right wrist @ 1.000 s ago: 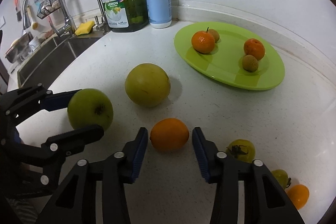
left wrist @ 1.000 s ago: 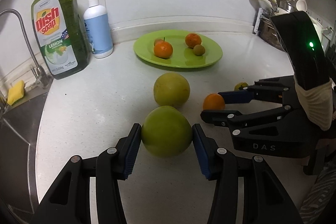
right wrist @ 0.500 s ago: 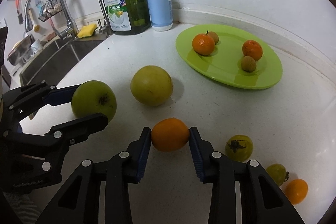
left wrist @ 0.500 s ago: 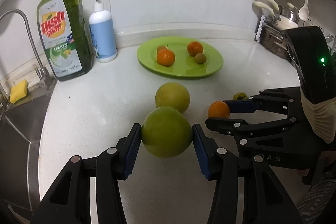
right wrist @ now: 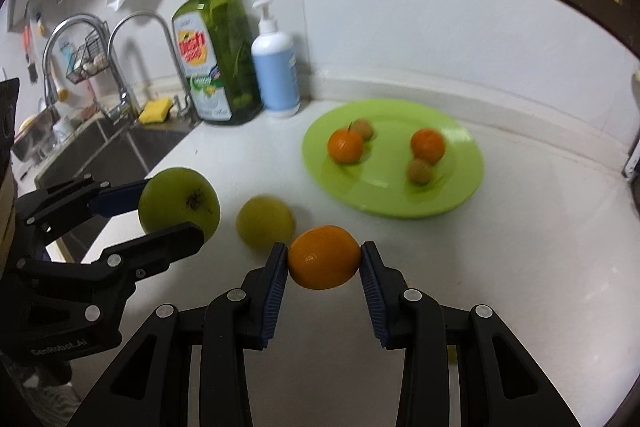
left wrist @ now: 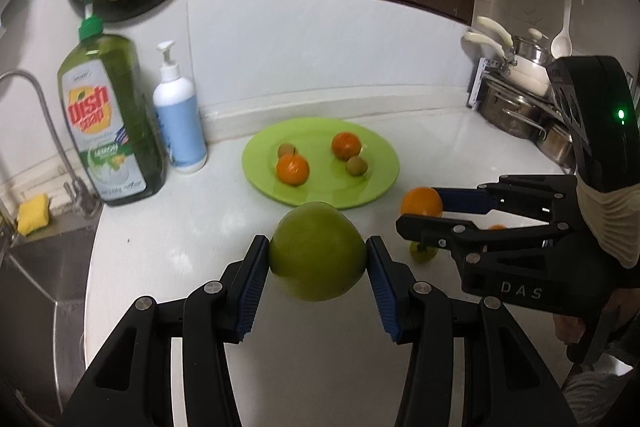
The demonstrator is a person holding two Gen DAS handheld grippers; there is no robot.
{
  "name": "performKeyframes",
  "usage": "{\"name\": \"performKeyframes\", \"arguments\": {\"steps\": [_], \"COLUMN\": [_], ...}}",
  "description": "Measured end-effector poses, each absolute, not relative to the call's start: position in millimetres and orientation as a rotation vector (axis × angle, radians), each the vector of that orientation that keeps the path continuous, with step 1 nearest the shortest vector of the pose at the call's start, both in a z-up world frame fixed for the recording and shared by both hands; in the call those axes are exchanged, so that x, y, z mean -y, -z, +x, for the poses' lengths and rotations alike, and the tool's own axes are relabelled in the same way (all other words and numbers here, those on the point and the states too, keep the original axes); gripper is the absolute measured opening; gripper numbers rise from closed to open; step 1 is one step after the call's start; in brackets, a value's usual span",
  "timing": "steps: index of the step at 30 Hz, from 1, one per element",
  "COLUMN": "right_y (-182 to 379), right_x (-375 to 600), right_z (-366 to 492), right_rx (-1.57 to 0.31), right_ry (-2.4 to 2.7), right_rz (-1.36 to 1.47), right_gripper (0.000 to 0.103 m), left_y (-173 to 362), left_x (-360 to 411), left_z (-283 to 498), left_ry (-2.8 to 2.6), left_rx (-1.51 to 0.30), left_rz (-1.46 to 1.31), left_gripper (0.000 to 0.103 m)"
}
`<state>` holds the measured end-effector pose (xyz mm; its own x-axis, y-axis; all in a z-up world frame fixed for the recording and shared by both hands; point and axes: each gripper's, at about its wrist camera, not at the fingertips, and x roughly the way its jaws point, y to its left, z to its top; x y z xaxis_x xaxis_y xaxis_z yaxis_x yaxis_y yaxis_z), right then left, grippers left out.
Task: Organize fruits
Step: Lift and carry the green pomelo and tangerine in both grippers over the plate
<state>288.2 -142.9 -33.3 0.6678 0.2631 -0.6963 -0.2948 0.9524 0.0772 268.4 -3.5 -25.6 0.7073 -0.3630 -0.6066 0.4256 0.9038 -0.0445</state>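
Observation:
My left gripper is shut on a big green apple and holds it above the white counter; it also shows in the right wrist view. My right gripper is shut on an orange, lifted off the counter; the orange also shows in the left wrist view. A green plate at the back holds two small oranges and two small brownish fruits. A yellow-green round fruit lies on the counter in front of the plate.
A dish soap bottle and a white-blue pump bottle stand by the wall at left. The sink with its faucet is at far left. Pots stand at right. A small green fruit lies below the right gripper.
Both grippers have risen from the counter with their fruits. The right gripper closed on the orange. The plate now looks nearer and lower in both views.

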Motion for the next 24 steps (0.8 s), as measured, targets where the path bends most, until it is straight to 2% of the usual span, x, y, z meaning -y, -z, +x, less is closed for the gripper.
{"name": "performKeyframes", "arguments": {"steps": [24], "right_y": [-18], "right_x": [197], "right_z": [400], "right_rx": [-0.728], "right_ry": [-0.230], "right_rz": [-0.015], "right_gripper": [0.038], "left_y": [-23], "left_x": [51], "left_z": [395], "left_ry": [0.485], "left_rx": [-0.622], "left_rz": [0.139], "left_gripper": [0.048]}}
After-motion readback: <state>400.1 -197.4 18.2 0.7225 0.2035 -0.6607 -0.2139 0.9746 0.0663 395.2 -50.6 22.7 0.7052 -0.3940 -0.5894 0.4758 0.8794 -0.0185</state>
